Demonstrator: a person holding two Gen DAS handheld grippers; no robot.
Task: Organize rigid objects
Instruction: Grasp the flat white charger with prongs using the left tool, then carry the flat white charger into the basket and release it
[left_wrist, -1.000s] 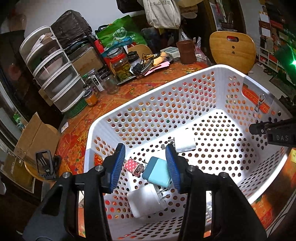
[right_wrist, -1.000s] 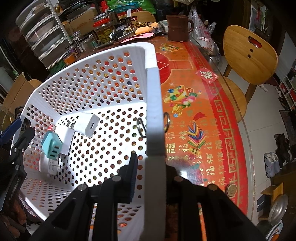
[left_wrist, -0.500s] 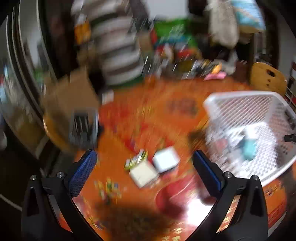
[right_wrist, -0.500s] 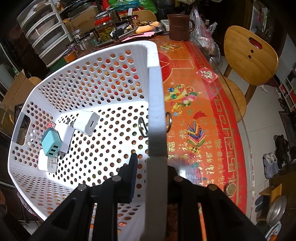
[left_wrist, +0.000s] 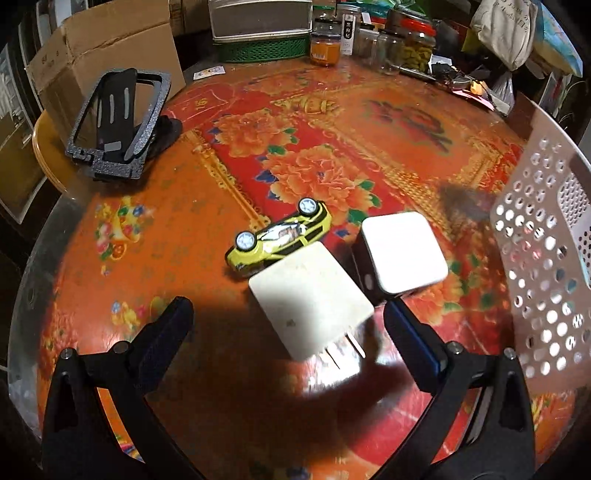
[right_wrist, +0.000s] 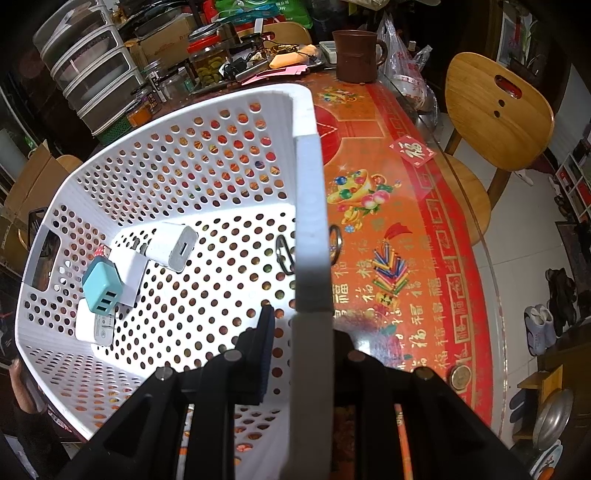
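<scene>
My left gripper (left_wrist: 288, 325) is open above the red floral table, with a white plug charger (left_wrist: 308, 297) lying between and just ahead of its fingers. A second white cube charger (left_wrist: 402, 251) and an overturned yellow toy car (left_wrist: 279, 236) lie just beyond it. My right gripper (right_wrist: 303, 343) is shut on the near wall of the white perforated basket (right_wrist: 310, 221). Inside the basket lie a teal charger (right_wrist: 101, 286) and several white chargers (right_wrist: 171, 247).
A black phone stand (left_wrist: 118, 122) sits at the table's left edge by a cardboard box (left_wrist: 99, 48). Jars (left_wrist: 325, 48) and clutter line the far edge. The basket's wall (left_wrist: 546, 258) stands at the right in the left wrist view. A brown mug (right_wrist: 356, 55) and a wooden chair (right_wrist: 495, 114) are beyond.
My left gripper has left the basket, swung left over the table and opened wide above the white charger. The right gripper still holds the basket wall.
</scene>
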